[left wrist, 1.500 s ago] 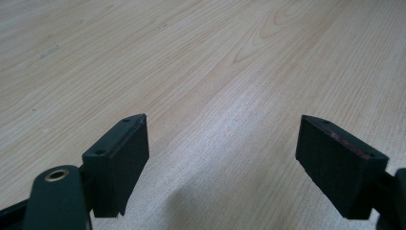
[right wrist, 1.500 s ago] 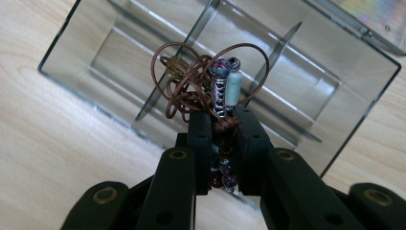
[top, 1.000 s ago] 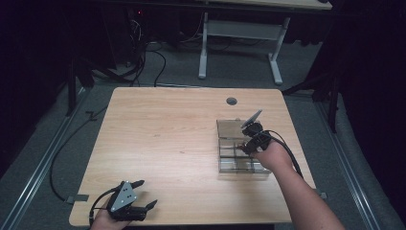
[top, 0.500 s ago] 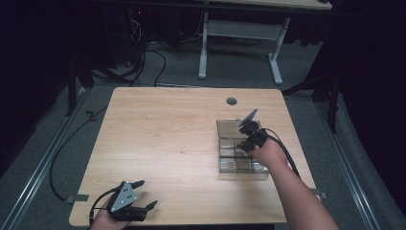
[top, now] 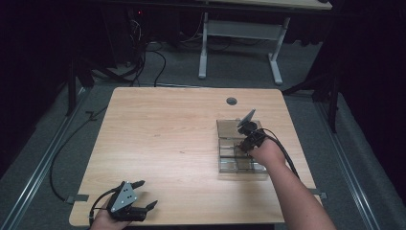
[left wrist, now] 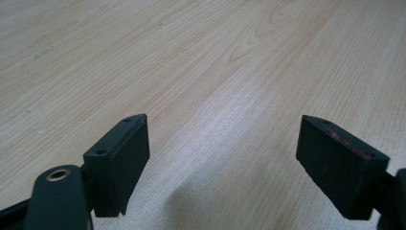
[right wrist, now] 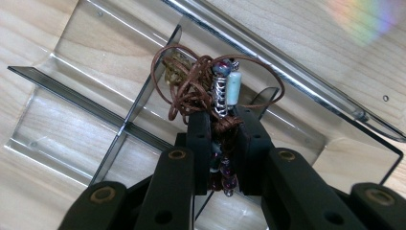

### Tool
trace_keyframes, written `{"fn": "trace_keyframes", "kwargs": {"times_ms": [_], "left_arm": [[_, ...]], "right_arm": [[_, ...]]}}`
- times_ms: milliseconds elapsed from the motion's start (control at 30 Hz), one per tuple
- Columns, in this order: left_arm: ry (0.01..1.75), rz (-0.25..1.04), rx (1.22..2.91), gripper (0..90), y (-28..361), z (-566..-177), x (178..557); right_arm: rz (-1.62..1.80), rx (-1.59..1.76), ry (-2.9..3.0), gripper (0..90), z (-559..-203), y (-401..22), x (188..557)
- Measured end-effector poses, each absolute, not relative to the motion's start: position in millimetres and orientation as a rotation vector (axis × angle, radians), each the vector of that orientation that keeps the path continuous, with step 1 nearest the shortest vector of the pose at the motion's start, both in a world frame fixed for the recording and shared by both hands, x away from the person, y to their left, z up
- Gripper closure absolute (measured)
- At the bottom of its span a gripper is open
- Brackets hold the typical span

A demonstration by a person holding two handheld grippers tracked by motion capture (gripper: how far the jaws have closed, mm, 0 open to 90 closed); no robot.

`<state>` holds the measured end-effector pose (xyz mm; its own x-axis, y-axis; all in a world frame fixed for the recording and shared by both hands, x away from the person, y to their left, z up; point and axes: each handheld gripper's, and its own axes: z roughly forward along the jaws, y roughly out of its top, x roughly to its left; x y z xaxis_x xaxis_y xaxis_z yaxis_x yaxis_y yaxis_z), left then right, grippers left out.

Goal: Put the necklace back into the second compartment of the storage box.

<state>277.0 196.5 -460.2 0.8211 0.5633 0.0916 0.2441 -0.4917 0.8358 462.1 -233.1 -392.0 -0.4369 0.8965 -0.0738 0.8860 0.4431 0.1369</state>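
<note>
At the near left corner of the counter (top: 158, 129) I have my left hand-held gripper (top: 143, 196) resting low, its jaws spread wide with nothing but bare wood grain between them; in the left gripper view the two black pads (left wrist: 119, 163) stand well apart over the boards. Further in, toward the right edge of the counter, my right hand-held gripper (top: 245, 143) points down into a clear divided organizer tray (top: 225, 165) that sits near that edge. In the right gripper view the jaws are clenched on a tangled bracelet (right wrist: 218, 91) of brown cord with silver, pale green and dark beads; the pads press it from both sides, and the cord loops bunch up just above the fingertips. The bundle hangs over the tray's thin cross dividers (right wrist: 148, 81); which compartment lies under it I cannot tell. Beyond the tray, near the far edge, a small round hole (top: 231, 101) marks the counter.
</note>
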Motion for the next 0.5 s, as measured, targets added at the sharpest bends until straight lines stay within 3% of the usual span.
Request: {"fn": "trace_keyframes", "kwargs": {"times_ms": [500], "left_arm": [[0.589, 0.445, 2.102, 19.5, 195.7, -460.3, 277.1]], "right_arm": [[0.140, 1.589, 2.578, 70.3, -389.8, -231.8, 458.3]]}}
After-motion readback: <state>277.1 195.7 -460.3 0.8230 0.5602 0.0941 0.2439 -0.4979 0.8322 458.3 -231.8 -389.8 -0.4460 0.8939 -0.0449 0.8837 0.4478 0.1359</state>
